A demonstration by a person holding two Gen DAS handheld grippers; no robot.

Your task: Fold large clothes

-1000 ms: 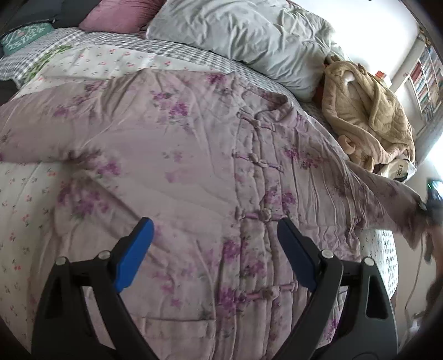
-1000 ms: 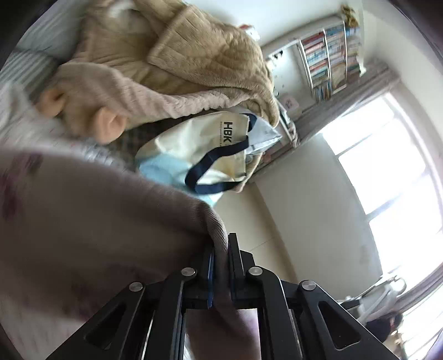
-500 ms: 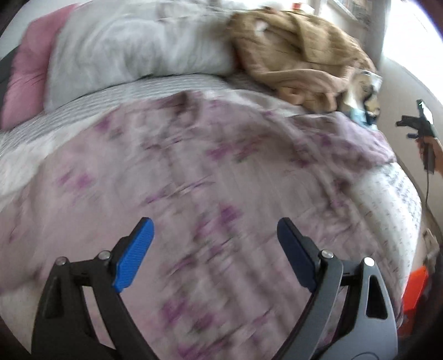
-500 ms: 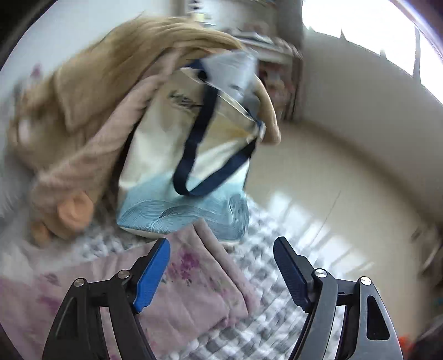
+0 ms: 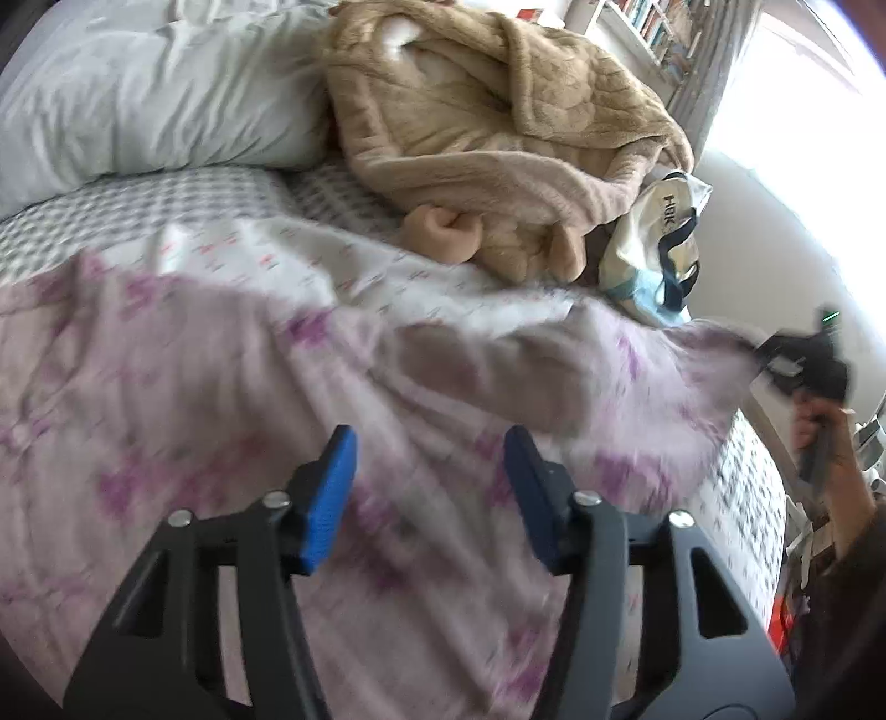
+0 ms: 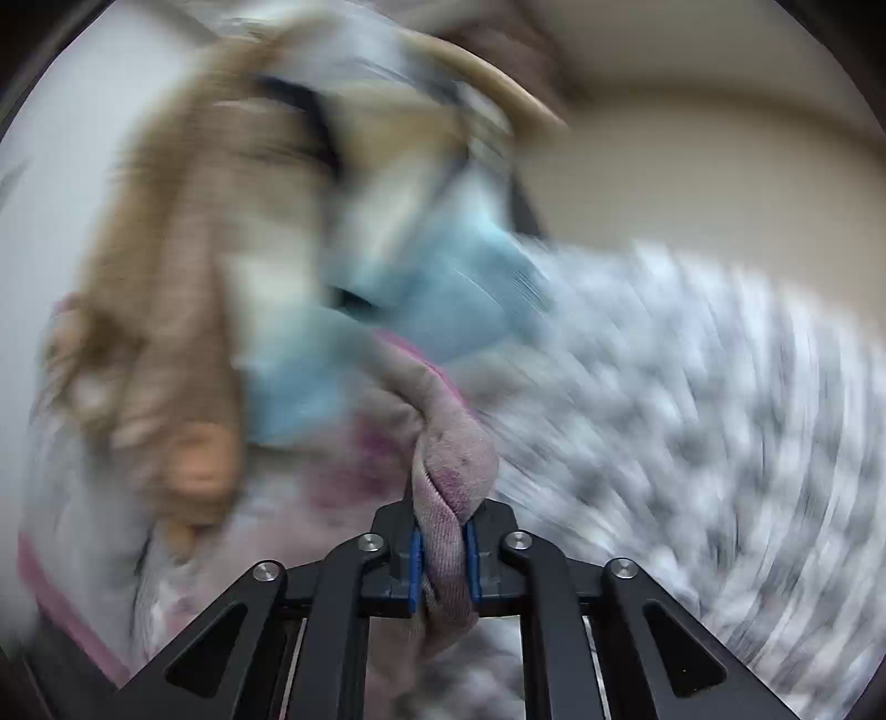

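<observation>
Grey pillow (image 5: 149, 105), tan fleece robe (image 5: 498, 127), tote bag (image 5: 653, 243) on checked bedsheet (image 5: 144, 205).

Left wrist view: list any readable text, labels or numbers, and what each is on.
"HBK": dark letters running sideways on the cream and blue tote bag beside the tan fleece robe.
Book spines on the bookshelf at top right: too small to read.
Right wrist view: too blurred to read anything.
Nothing else carries text.

Counted one floral jacket (image 5: 232, 399), one tan robe (image 5: 498, 138), one tote bag (image 5: 653, 243), one pillow (image 5: 144, 105), and two hand-held grippers: left hand-held gripper (image 5: 429, 498), right hand-held gripper (image 6: 443, 559).
</observation>
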